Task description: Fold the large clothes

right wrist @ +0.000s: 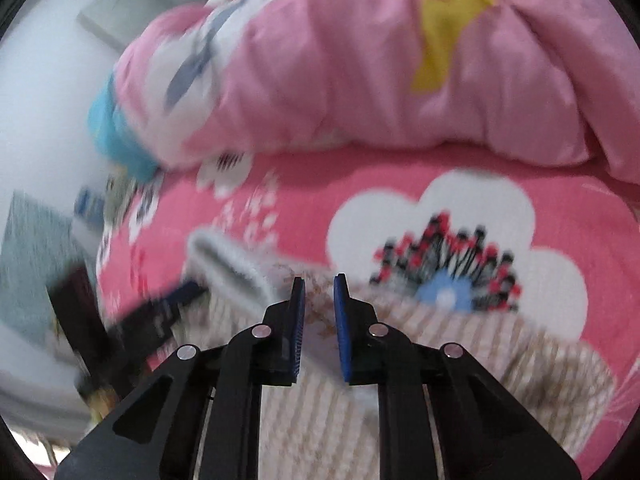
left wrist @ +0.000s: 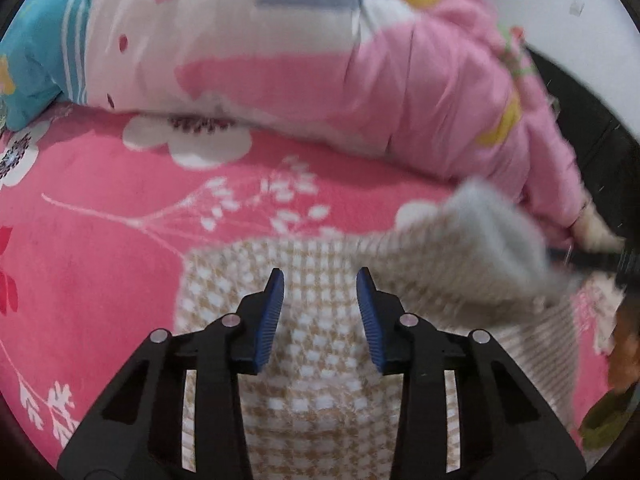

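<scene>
The checked garment [left wrist: 320, 344], a beige-and-white houndstooth knit with a grey fleecy lining, lies on the bed [left wrist: 100, 240], over the pink flowered sheet, at the near edge of both wrist views, from about five to seven o'clock. It looks part-way through folding: in the left wrist view one flap, grey side showing [left wrist: 492, 232], is raised and turned over toward three o'clock, blurred, while the body of the garment lies fairly flat beneath the left tongs [left wrist: 320, 300]. Those tongs stand partly apart above the cloth with nothing visibly pinched between their blue pads; whether the tips touch the fabric I cannot tell. The right tongs [right wrist: 319, 312] are drawn nearly together, and a pale fold of the garment [right wrist: 320, 344] seems to sit in the narrow gap between them, so I judge them clamped on the garment's edge, though blur leaves some doubt. In the right wrist view the grey-lined flap [right wrist: 228, 264] lies at about ten o'clock from the tongs. A heaped pink quilt [left wrist: 400, 80] fills the far side at twelve o'clock, well apart from the work. As I judge it, at least one fold is under way and none neatly finished; the flap must yet be laid flat, the edges squared, and the garment folded again to a compact shape.
</scene>
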A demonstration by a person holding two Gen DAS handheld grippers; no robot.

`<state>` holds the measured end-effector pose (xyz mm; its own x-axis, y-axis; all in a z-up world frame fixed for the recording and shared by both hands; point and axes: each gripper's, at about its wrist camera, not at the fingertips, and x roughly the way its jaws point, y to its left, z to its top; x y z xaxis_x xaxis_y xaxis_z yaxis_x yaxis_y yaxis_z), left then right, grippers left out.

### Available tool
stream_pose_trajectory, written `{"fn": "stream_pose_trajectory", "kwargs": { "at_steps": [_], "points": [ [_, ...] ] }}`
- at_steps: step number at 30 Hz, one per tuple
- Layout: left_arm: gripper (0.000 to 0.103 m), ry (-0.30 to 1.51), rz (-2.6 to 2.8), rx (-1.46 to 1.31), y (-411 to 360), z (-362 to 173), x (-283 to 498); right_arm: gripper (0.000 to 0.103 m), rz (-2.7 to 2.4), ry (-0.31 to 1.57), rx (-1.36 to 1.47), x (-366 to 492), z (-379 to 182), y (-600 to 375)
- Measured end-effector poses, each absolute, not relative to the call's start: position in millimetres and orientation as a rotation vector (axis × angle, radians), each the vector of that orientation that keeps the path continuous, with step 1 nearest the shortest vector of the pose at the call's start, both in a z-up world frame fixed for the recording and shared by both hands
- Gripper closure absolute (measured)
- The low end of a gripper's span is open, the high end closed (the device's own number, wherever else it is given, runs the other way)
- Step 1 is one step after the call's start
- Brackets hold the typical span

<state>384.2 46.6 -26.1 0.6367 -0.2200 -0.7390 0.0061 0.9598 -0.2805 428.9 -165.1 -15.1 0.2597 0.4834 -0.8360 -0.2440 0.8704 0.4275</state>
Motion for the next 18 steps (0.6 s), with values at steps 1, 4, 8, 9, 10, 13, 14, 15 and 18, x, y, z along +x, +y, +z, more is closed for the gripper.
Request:
{"fn": "stream_pose_trajectory", "kwargs": {
  "at_steps": [1, 4, 8, 9, 10, 13, 14, 15, 18],
  "points": [
    [0.068, 0.845, -0.137, -0.262, 48, -21, 381, 0.088, 0.506, 1.228, 0.208, 421, -20, -161],
    [0.068, 0.783, -0.174, -0.285, 46, -11, 374, 0.088, 0.513, 1.267, 0.113, 399, -39, -149],
    [0.067, 0.784, -0.233, -0.254, 28, -8, 374, 0.088, 0.496, 1.208, -0.017, 379, -50, -138],
    [0.067, 0.808, -0.245, -0.229, 19, -9, 374, 0.088, 0.493, 1.203, -0.021, 379, -49, -138],
    [0.066, 0.845, -0.257, -0.192, 10, -14, 375, 0.088, 0.487, 1.202, -0.015, 378, -48, -139],
    [0.066, 0.993, -0.253, -0.04, -17, -47, 382, 0.087, 0.47, 1.217, 0.017, 374, -42, -149],
    [0.064, 1.009, -0.246, -0.034, -18, -54, 382, 0.087, 0.459, 1.214, 0.033, 372, -38, -157],
    [0.064, 1.012, -0.246, -0.053, -15, -59, 380, 0.086, 0.435, 1.197, 0.053, 370, -31, -166],
    [0.063, 0.991, -0.263, -0.123, -5, -64, 376, 0.079, 0.361, 1.125, 0.117, 364, -10, -199]
  ]
}}
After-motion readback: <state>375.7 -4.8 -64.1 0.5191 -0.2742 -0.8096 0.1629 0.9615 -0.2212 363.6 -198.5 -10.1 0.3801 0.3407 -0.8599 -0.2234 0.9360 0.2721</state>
